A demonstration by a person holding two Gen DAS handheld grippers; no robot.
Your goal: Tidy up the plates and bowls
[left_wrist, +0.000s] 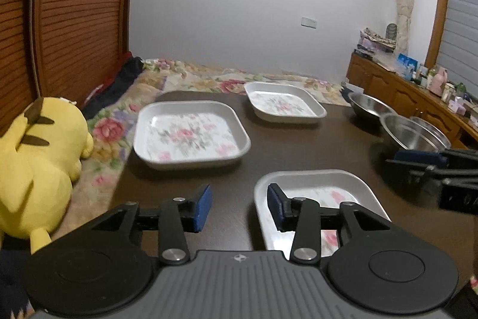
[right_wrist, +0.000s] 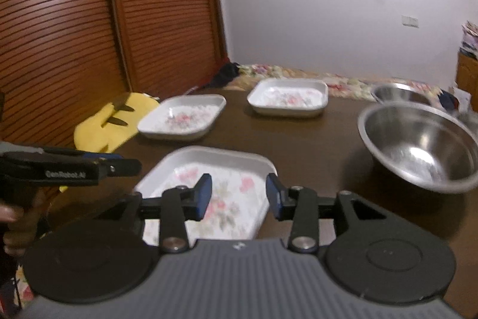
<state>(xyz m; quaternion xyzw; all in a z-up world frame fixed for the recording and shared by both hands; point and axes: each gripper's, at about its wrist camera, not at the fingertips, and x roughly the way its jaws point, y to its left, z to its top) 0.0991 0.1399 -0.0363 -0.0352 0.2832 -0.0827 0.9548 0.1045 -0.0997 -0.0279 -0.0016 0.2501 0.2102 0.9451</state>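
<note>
Three square floral plates (left_wrist: 191, 136) (left_wrist: 283, 102) (right_wrist: 209, 184) lie apart on the dark table (left_wrist: 298, 145), with two steel bowls (right_wrist: 418, 145) (left_wrist: 369, 105) along its right side. Both the left gripper (left_wrist: 239, 205) and the right gripper (right_wrist: 239, 193) hover part-open, holding nothing, above the nearest plate.

Three white square plates, the nearest (right_wrist: 209, 184), the left (left_wrist: 191, 135) and the far one (left_wrist: 283, 103), carry pink floral prints. The bowls (right_wrist: 418, 145) are silver steel, the table (left_wrist: 298, 145) dark brown, the plush toy (left_wrist: 38, 163) yellow, the gripper pads (right_wrist: 204, 193) blue.
</note>
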